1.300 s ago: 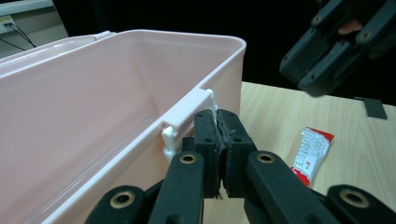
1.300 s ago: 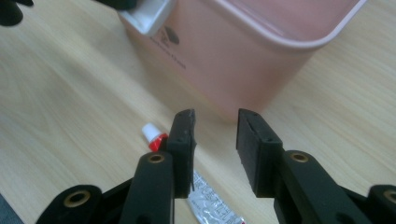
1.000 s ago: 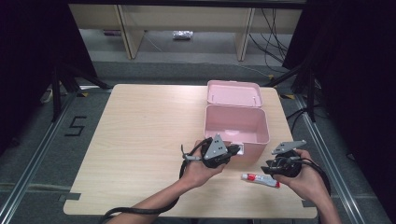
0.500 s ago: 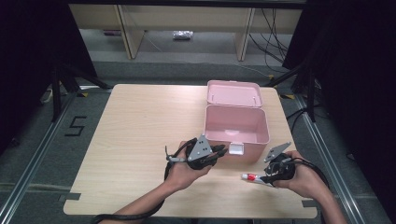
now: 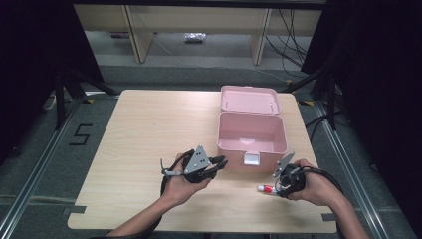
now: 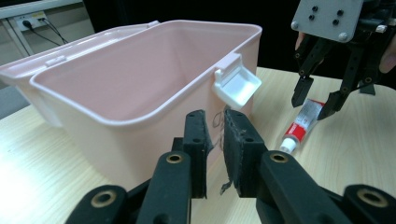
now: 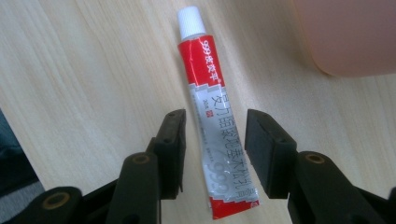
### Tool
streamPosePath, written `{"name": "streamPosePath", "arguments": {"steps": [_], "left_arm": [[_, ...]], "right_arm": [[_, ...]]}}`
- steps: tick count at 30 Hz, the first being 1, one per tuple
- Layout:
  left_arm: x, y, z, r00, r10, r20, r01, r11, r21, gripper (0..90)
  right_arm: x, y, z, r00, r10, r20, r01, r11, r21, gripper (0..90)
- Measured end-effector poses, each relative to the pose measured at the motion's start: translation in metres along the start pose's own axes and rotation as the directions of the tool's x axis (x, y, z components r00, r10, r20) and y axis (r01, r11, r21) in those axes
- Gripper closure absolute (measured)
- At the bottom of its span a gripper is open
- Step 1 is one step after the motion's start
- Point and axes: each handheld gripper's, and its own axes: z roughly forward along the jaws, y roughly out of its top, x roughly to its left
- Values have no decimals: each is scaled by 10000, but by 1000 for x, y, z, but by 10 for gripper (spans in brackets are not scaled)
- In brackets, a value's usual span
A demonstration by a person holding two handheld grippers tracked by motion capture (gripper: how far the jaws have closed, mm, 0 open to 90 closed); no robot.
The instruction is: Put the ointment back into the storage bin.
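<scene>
A numeral five [image 5: 81, 134] (white tape) marks the dark floor [image 5: 45, 164].

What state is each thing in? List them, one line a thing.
Pink box: lid open and folded back, nothing seen inside, white latch hanging at its front.
Ointment tube: lying flat on the table, white cap on, not gripped.
Right gripper: open, jaws straddling the tube without pressing on it.
Left gripper: jaws slightly apart, just been opening, nothing between them, beside the box front.
Wooden table: bearing the box and tube.
</scene>
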Motion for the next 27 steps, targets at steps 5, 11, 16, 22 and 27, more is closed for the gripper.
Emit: {"name": "streamPosePath", "arguments": {"steps": [5, 11, 16, 22, 27], "left_arm": [[2, -3, -5, 10000, -61, -60, 61, 10000, 32, 775], [3, -8, -9, 9997, -189, -127, 190, 9998, 54, 766], [3, -10, -9, 9998, -155, -117, 156, 9998, 107, 763], [2, -10, -9, 9998, -183, -93, 184, 9997, 149, 762], [2, -11, -7, 9998, -191, -27, 191, 9998, 40, 761]], "right_arm": [[-3, 7, 5, 9979, -640, -107, 644, 9972, 392, 596], [-2, 11, 11, 9959, -882, -179, 894, 9928, 796, 600], [-4, 12, 14, 9929, -1181, -150, 1190, 9879, 999, 606], [-7, 14, 17, 9887, -1466, -307, 1491, 9825, 1115, 618], [-8, 16, 19, 9856, -1660, -330, 1687, 9791, 1134, 631]]}}
